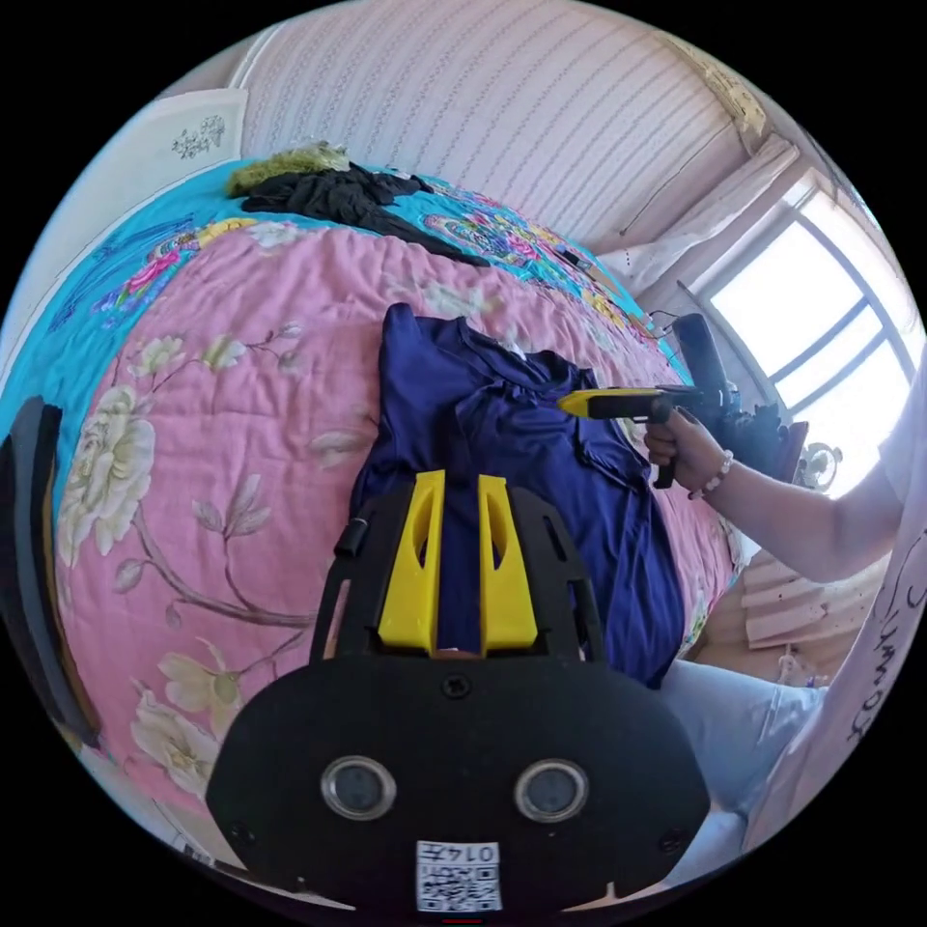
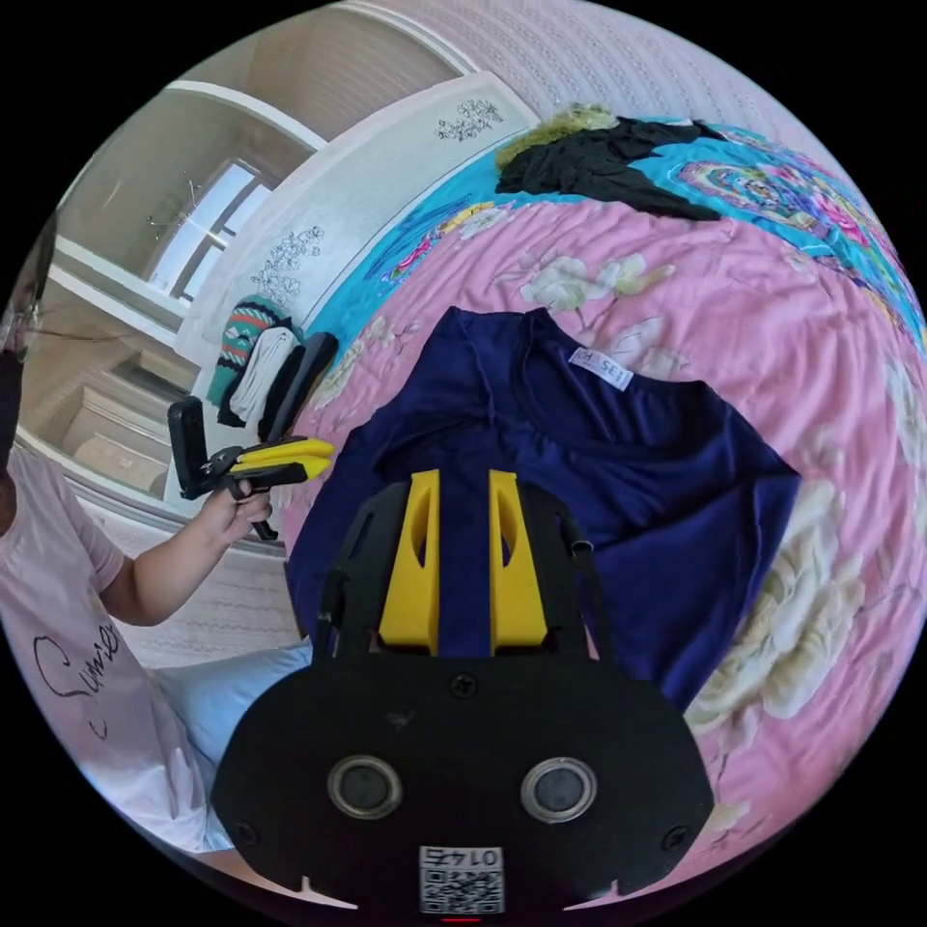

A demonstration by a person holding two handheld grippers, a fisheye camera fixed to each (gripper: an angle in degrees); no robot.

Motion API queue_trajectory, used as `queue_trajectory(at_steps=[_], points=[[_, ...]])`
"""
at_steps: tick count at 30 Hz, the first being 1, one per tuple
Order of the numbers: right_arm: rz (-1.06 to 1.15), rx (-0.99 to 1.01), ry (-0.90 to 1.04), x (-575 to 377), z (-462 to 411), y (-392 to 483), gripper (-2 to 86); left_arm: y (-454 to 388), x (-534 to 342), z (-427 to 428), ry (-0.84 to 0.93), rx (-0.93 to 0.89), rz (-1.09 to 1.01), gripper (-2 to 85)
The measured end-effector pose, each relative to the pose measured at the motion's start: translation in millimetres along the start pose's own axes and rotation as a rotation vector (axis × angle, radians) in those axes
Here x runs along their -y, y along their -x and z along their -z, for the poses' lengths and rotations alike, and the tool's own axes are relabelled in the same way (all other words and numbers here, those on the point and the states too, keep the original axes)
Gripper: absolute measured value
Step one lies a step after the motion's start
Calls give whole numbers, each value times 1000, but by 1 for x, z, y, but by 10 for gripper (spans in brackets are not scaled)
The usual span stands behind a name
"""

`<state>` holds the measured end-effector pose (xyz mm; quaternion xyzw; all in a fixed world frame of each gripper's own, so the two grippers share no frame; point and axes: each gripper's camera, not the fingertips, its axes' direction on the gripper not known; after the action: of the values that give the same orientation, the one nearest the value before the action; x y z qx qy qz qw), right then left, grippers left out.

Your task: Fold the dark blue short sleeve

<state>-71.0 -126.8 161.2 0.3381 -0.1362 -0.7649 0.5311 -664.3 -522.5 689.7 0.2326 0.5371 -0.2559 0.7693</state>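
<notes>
In the left gripper view, a pink floral quilt (image 1: pixel 193 406) covers the bed, with a turquoise patterned cover (image 1: pixel 87 299) beyond it and a heap of black clothing (image 1: pixel 338 198) near the far edge. A bright window (image 1: pixel 821 328) stands off to one side. The dark blue short sleeve (image 1: pixel 521 454) lies spread on the quilt, partly bunched. My left gripper (image 1: pixel 460 483) hangs over its lower part, jaws parted by a narrow gap with nothing between them. My right gripper (image 1: pixel 575 403) hovers over the shirt's far side, held level by my hand (image 1: pixel 681 449); I cannot tell how its jaws stand here.

In the right gripper view, the shirt lies collar away from me. My right gripper's jaws are slightly apart, gripping nothing. The left gripper sits off the bed's edge.
</notes>
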Motion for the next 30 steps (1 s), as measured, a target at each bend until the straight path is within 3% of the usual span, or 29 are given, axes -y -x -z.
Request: queue_trajectory(at_steps=[4,8,10,13,16,20,26,30], points=[[-65,-87,-138,-20,45,-10,76,5,28,4,-41,73,-22,64],[-210,-359,-168,-30,79,-43,94,26,75,-11,-58,135,0,87],[-245,-354,-171,-25,83,-60,117,38,93,-23,-63,122,46,102],[-267,-322,-80,-9,68,-82,104,48,116,-54,24,100,98,101],[-256,-420,3,-3,62,-89,28,44,123,-81,137,139,82,39],[-289,-292,-182,-8,123,-94,13,36,129,-62,98,119,50,-6],[-220,-280,-274,5,183,-79,8,32,152,-12,-98,95,38,-10],[-178,-219,-307,-17,203,-55,7,30,134,13,-117,28,10,-10]])
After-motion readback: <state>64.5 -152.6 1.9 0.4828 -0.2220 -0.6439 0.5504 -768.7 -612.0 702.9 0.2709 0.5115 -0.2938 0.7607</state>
